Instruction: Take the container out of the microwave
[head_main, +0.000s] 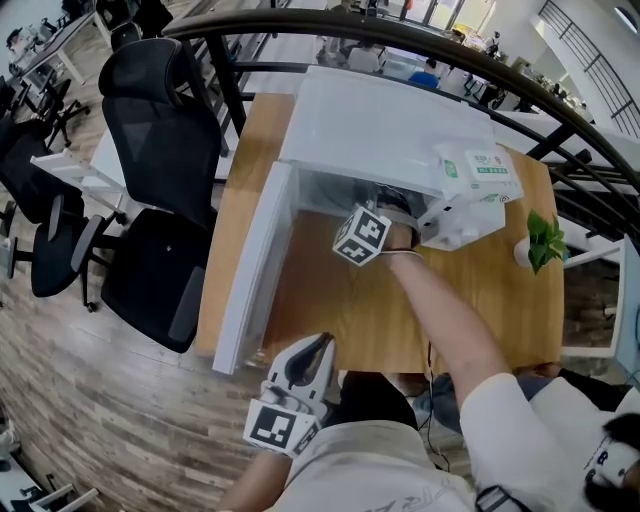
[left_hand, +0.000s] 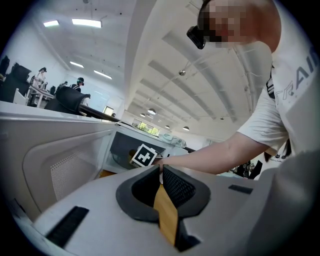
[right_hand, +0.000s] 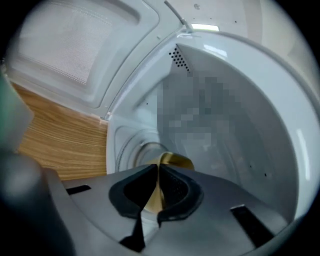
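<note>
A white microwave (head_main: 390, 120) stands on the wooden table (head_main: 340, 310) with its door (head_main: 255, 270) swung open to the left. My right arm reaches into its cavity; only the marker cube (head_main: 361, 236) shows at the opening, the jaws hidden inside. In the right gripper view the right gripper (right_hand: 159, 172) is shut on the thin rim of a yellowish container (right_hand: 175, 161) above the round turntable (right_hand: 131, 150). My left gripper (head_main: 320, 342) hangs at the table's front edge with its jaws together and nothing between them; the left gripper view shows its tips (left_hand: 160, 169) pointing toward the open cavity.
A black office chair (head_main: 160, 150) stands left of the table. White packets (head_main: 480, 170) lie on the microwave's right top corner. A small plant in a white pot (head_main: 540, 240) sits at the table's right edge. A dark railing (head_main: 400, 50) curves behind.
</note>
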